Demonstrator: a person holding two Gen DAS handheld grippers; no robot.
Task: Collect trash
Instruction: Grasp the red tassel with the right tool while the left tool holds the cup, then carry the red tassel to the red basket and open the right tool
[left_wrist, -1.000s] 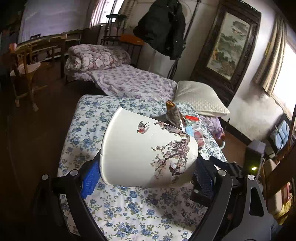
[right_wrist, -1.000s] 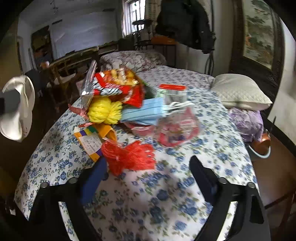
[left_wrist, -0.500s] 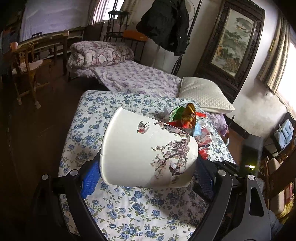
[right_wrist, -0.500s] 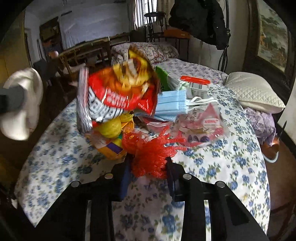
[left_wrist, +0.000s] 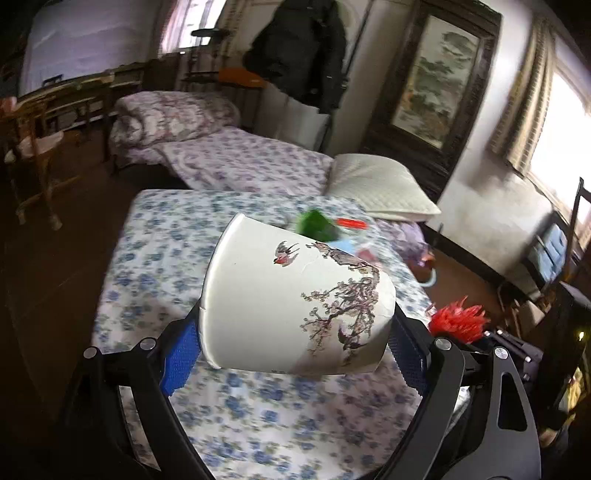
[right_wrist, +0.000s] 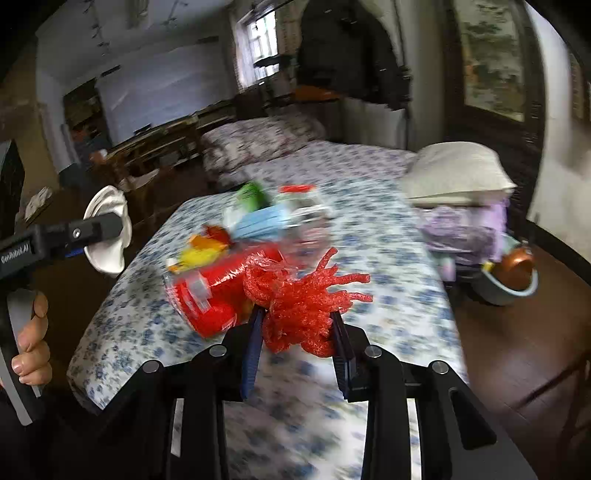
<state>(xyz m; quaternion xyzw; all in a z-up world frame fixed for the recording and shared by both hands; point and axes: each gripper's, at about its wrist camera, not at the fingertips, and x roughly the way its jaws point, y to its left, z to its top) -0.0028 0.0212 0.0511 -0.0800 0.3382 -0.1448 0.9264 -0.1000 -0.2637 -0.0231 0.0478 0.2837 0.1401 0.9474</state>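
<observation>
1. Red mesh netting (right_wrist: 303, 306), a piece of the trash, sits pinched between the right gripper (right_wrist: 295, 332) pads, lifted off the floral tablecloth (right_wrist: 388, 258).
2. Left gripper (left_wrist: 295, 332) stands wide, clamped around the white bin (left_wrist: 291, 299).
3. Loose strands may snag the red wrapper (right_wrist: 210, 295) behind, dragging it off the table.
4. The remaining trash pile (right_wrist: 273, 214) lies beyond.

The trash pile (right_wrist: 258, 229) on the table is smeared by motion blur. The white bin (left_wrist: 295, 306) hides most of that pile in the left view.
</observation>
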